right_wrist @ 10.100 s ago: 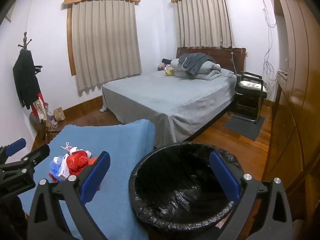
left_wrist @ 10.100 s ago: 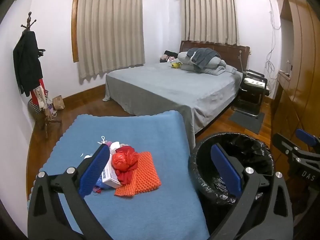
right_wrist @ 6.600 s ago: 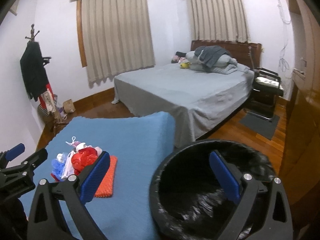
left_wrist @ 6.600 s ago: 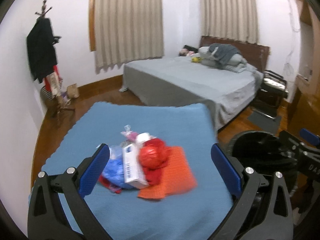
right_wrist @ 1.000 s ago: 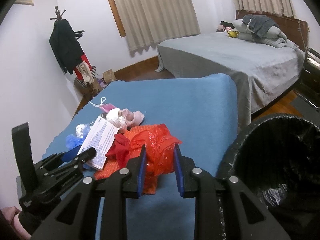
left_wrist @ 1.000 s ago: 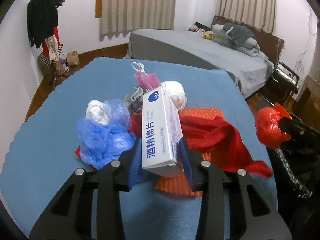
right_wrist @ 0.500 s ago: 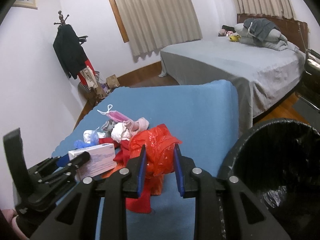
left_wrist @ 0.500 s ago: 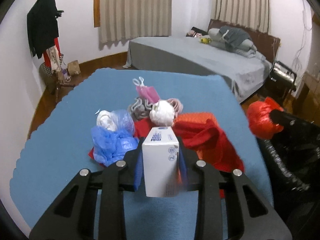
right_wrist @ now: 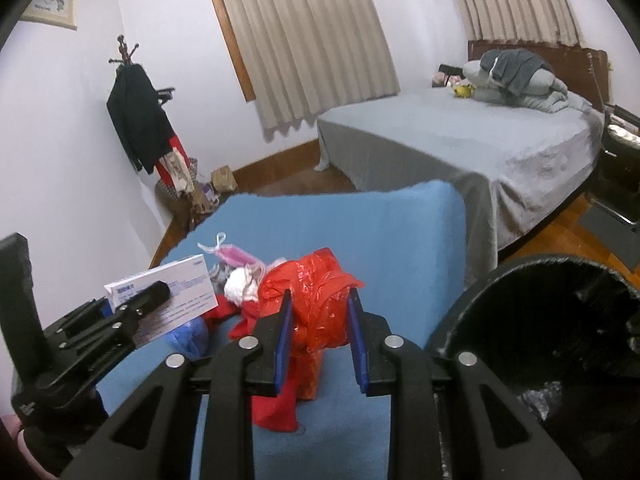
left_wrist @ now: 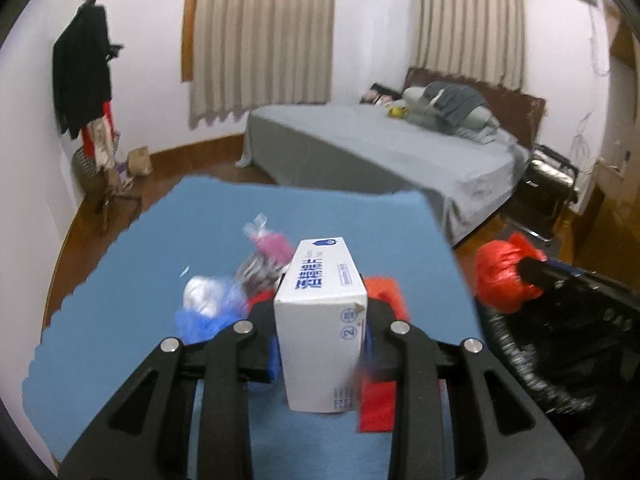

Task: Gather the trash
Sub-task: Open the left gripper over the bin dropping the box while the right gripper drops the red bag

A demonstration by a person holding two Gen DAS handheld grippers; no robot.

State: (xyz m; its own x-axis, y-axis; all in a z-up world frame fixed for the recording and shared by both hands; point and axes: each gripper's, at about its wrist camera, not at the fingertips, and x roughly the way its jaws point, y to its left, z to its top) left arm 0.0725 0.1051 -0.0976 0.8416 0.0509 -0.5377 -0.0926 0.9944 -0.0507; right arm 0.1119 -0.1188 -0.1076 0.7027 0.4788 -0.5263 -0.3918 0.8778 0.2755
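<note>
I have the left gripper (left_wrist: 320, 344) clamped on the white box (left_wrist: 322, 320) and the right gripper (right_wrist: 319, 336) clamped on the red bag (right_wrist: 316, 296), both raised off the tabletop (right_wrist: 380, 232) so they can go into the bin (right_wrist: 560, 340) at right.

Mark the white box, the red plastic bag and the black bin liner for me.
white box (left_wrist: 320, 320), left wrist view, on its near end face.
red plastic bag (right_wrist: 316, 300), right wrist view, on its crumpled middle between the tongs.
black bin liner (right_wrist: 560, 320), right wrist view, on its dark inner wall.
</note>
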